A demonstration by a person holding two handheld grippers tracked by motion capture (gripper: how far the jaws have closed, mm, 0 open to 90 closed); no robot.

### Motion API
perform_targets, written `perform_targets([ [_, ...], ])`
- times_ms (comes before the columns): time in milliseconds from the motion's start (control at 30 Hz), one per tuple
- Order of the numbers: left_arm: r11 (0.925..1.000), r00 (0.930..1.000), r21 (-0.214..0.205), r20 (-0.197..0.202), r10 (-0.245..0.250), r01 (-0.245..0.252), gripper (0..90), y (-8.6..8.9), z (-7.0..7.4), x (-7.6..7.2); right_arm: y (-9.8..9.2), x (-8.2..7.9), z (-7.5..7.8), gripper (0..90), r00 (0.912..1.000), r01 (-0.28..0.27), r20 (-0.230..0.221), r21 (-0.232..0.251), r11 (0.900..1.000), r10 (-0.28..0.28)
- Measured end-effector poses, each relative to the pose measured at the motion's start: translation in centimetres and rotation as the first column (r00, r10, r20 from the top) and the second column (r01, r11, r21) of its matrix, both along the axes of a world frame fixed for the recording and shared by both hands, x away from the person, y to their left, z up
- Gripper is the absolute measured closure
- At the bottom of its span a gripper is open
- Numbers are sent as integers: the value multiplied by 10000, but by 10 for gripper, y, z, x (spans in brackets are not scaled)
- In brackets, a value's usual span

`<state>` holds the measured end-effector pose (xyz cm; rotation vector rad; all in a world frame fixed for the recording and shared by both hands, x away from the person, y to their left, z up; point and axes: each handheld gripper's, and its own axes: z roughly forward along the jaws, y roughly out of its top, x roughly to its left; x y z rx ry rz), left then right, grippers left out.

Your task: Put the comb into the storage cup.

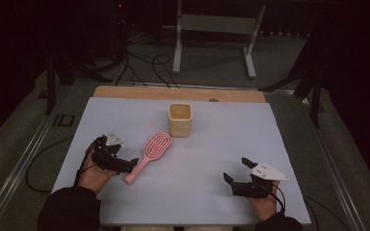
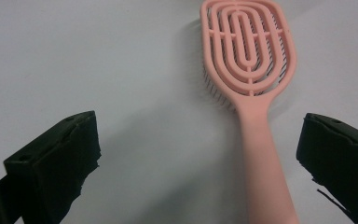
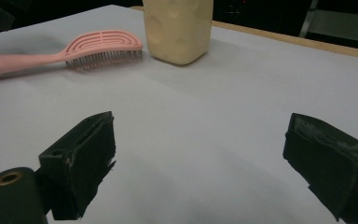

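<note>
hairbrush [image 2: 251, 88] handle lies between wide-open left tongs [image 2: 200, 158], untouched; right tongs [image 3: 205, 158] wide open, empty.

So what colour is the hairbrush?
Pink. The hairbrush shows best in the left gripper view.

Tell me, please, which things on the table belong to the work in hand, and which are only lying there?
In the work:
- pink hairbrush, its handle between the open jaws of the left gripper, not yet gripped
- left gripper

Lying about:
- cream cup, upright behind the brush
- right gripper, open, over the bare white table
</note>
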<state>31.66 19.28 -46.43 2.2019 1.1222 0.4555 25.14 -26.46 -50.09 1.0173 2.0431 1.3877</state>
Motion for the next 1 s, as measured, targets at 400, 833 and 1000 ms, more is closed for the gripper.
perform_targets([
  [400,9989,9990,395,-386,-220,235,5,-10,-7,9,0,1,-1,89,10000,-26,-29,-7,10000,26],
  [833,9980,9967,518,-745,-325,364,0,-18,-14,16,0,1,-1,89,10000,-62,-40,-33,10000,62],
  [1000,9975,9955,581,-872,-363,414,0,-23,-16,18,0,1,-1,90,10000,-60,-47,-39,10000,60],
])
